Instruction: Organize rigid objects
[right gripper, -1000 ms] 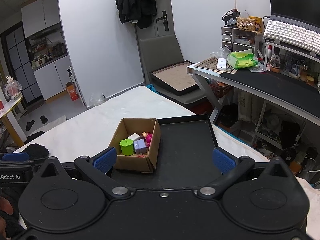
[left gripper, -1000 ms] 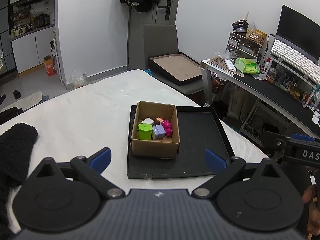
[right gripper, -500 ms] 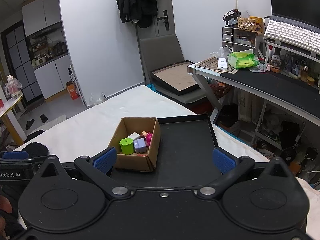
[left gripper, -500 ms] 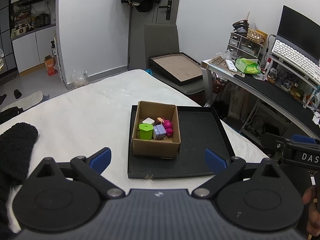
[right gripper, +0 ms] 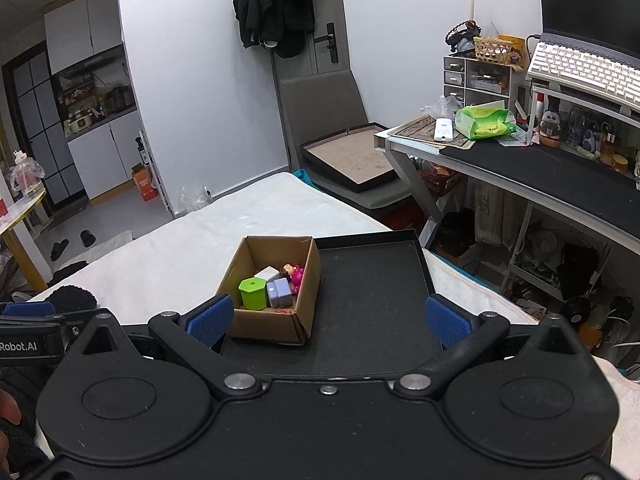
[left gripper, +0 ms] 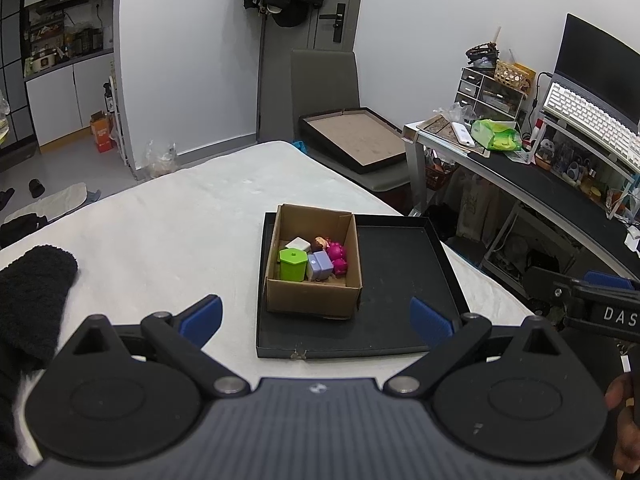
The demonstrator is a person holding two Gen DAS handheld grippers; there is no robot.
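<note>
Nothing has shifted over the last second: same framing in both wrist views, box and contents where they were. So no progress either way in this stretch.

Left gripper [left gripper: 316, 318]: jaws spread wide, empty, low centre of its frame. Right gripper [right gripper: 327, 320]: same, wide and holding nothing. Both hang back from the load, aimed at it.

Task items sit together in the open brown cardboard box [left gripper: 314, 298], centre frame: a lime-green hexagonal plastic pot [left gripper: 293, 265], a lavender rounded plastic block [left gripper: 321, 266], a white cube [left gripper: 298, 245], a magenta lumpy figure [left gripper: 337, 256] with a small brown-headed toy [left gripper: 319, 243] just behind it. All hard, glossy, packed touching. The box stands on the left part of a shallow black tray [left gripper: 404, 276]; the rest of the tray is bare matte. The tray lies on a white bed [left gripper: 180, 224] with a soft, slightly textured cover.

Fits two readings: pieces gathered into the box and done, or boxed pieces waiting to be laid out on the tray. Can't tell which from this.

Handling guess: the plastic is slick and the box walls are thin, so they'd flex under a pinch.
</note>
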